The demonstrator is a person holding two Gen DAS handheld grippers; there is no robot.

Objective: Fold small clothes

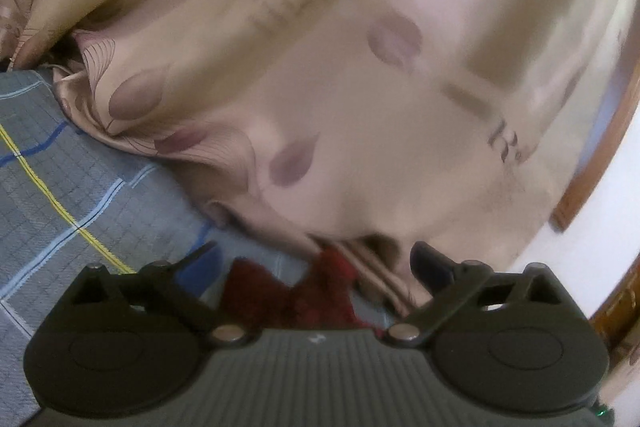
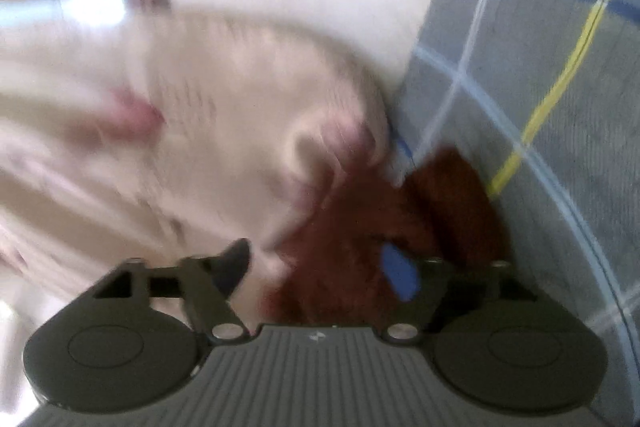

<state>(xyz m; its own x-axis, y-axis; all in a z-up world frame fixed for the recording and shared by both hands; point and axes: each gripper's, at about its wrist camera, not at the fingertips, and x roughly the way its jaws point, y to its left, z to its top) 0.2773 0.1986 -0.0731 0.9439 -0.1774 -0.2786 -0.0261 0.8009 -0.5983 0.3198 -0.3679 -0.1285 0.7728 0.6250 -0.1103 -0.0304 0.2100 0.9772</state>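
A small dark red fuzzy garment (image 1: 296, 291) lies crumpled on the grey plaid bedsheet (image 1: 60, 187), just in front of my left gripper (image 1: 316, 259), whose jaws stand wide open around it without closing. In the right wrist view the same red garment (image 2: 380, 219) fills the space between the open jaws of my right gripper (image 2: 324, 267); the blue pad of its right finger (image 2: 400, 275) rests against the cloth. Both views are blurred by motion.
A beige curtain with mauve petal prints (image 1: 320, 87) hangs down onto the bed behind the garment and shows in the right wrist view (image 2: 160, 127). A white wall (image 1: 592, 207) and wooden trim (image 1: 600, 155) lie to the right. The plaid sheet (image 2: 540, 107) extends rightward.
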